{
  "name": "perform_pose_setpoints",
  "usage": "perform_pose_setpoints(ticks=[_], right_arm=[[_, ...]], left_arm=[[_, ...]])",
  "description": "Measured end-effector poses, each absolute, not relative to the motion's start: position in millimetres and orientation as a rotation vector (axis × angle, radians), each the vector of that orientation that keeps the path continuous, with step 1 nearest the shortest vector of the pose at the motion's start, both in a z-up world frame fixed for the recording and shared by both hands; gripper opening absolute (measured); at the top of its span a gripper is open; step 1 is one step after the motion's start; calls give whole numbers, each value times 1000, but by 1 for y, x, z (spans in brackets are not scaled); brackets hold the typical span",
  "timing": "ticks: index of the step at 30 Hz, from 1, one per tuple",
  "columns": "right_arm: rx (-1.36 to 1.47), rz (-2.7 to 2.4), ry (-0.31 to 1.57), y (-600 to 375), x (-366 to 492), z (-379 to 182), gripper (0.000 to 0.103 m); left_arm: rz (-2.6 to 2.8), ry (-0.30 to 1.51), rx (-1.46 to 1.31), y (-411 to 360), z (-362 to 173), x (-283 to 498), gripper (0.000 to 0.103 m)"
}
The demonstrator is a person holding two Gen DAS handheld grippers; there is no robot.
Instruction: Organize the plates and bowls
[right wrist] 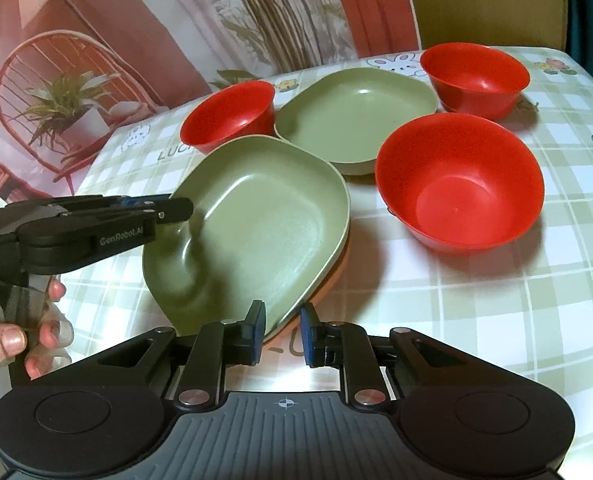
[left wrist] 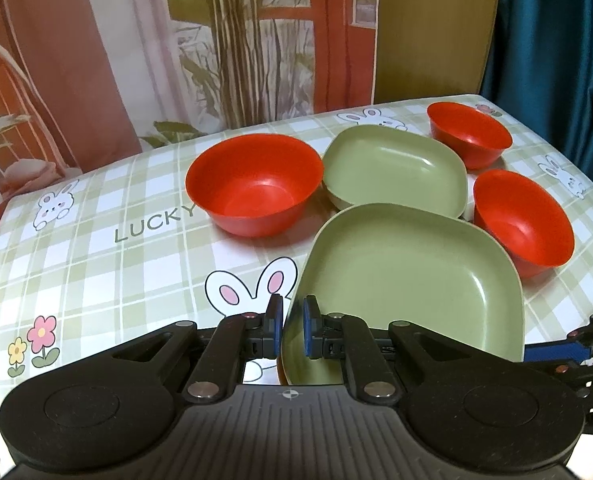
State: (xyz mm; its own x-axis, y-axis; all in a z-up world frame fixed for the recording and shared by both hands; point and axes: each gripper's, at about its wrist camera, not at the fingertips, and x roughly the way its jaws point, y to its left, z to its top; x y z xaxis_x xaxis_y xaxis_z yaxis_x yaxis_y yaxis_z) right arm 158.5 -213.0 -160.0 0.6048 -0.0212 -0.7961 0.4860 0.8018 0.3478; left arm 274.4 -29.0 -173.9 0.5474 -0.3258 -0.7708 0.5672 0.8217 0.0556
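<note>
My left gripper (left wrist: pixel 293 326) is shut on the near rim of a green square plate (left wrist: pixel 412 280), tilted up off the table; this plate shows in the right wrist view (right wrist: pixel 256 228) with the left gripper (right wrist: pixel 176 210) clamped on its left edge. My right gripper (right wrist: pixel 281 330) straddles the plate's near corner rim, jaws slightly apart. A second green plate (left wrist: pixel 392 168) (right wrist: pixel 360 112) lies behind. Three red bowls stand around: a large one (left wrist: pixel 252 184) (right wrist: pixel 230 114), one at the right (left wrist: pixel 524 220) (right wrist: pixel 460 184), one far right (left wrist: pixel 468 134) (right wrist: pixel 474 76).
The table has a green plaid cloth with rabbits (left wrist: pixel 108 264) (right wrist: pixel 476 304). A printed curtain hangs behind the table's far edge (left wrist: pixel 176 40). The table's right edge (left wrist: pixel 576 168) drops off by a dark blue drape. A hand holds the left gripper's handle (right wrist: pixel 12 336).
</note>
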Motion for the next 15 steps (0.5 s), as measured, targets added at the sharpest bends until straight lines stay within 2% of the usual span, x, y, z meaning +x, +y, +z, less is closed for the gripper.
perform_pose_setpoints(ticks=[7, 15], right_arm=[[559, -298, 888, -215, 160, -160, 22], [540, -353, 863, -233, 160, -158, 22]], left_arm=[[-524, 839, 310, -22, -182, 276, 11], [-519, 840, 290, -19, -182, 276, 12]])
